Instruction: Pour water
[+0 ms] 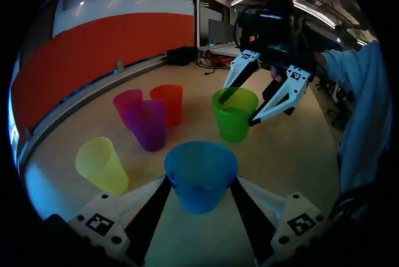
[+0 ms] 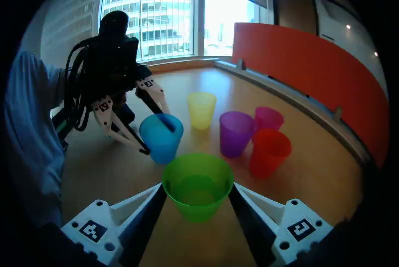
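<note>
Room: an orange wall panel (image 1: 99, 43) runs along one side, and tall windows (image 2: 149, 13) look onto high-rise fronts.
Worktop: the worktop (image 1: 284, 157) is pale wood, smooth, with a soft sheen.
Cups: six tapered cups of thin translucent plastic, with round open rims, all upright.
Left fingers: the left gripper (image 1: 201, 181) has its fingers part-way closed, one pressed on each side wall of the blue cup (image 1: 201, 165).
Right fingers: the right gripper (image 2: 198, 188) pinches the green cup (image 2: 198, 204) the same way, a finger on each side.
Ahead of the left fingers: the green cup is in the right gripper. To its left the orange-red cup (image 1: 168, 102), pink cup (image 1: 125, 101) and purple cup (image 1: 147, 125) stand close together.
Beside the left fingers: the yellow cup (image 1: 102, 165) stands just to the left, apart from the others.
Water: a faint level line shows low in the green cup; I cannot tell whether it is water.
Person: a light blue sleeve (image 1: 366, 117) is behind the right gripper.
</note>
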`<action>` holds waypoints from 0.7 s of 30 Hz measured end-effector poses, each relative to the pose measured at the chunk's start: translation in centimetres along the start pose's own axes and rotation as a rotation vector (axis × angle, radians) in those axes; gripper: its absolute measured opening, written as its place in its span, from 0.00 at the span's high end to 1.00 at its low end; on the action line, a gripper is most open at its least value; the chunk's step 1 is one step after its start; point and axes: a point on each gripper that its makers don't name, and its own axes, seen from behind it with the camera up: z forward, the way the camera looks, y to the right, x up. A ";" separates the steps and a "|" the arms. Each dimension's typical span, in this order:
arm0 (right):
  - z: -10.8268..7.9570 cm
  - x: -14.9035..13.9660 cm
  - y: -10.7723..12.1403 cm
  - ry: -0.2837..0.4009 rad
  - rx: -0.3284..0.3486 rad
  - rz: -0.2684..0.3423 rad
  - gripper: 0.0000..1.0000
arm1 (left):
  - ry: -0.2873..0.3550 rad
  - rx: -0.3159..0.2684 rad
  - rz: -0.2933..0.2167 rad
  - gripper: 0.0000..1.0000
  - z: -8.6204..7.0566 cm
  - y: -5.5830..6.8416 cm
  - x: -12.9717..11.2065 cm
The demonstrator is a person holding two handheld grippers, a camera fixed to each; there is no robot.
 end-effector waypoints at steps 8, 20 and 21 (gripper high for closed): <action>0.2 -0.3 0.0 -0.001 -0.006 0.008 0.11 | -0.009 0.001 -0.014 0.17 -0.3 -0.1 -0.6; 0.7 -0.8 0.1 -0.005 -0.014 0.007 0.11 | -0.039 0.023 0.006 0.04 -0.9 -0.4 -1.4; 0.8 -0.9 0.2 -0.005 -0.014 0.007 0.11 | -0.042 0.024 0.007 0.02 -0.9 -0.4 -1.4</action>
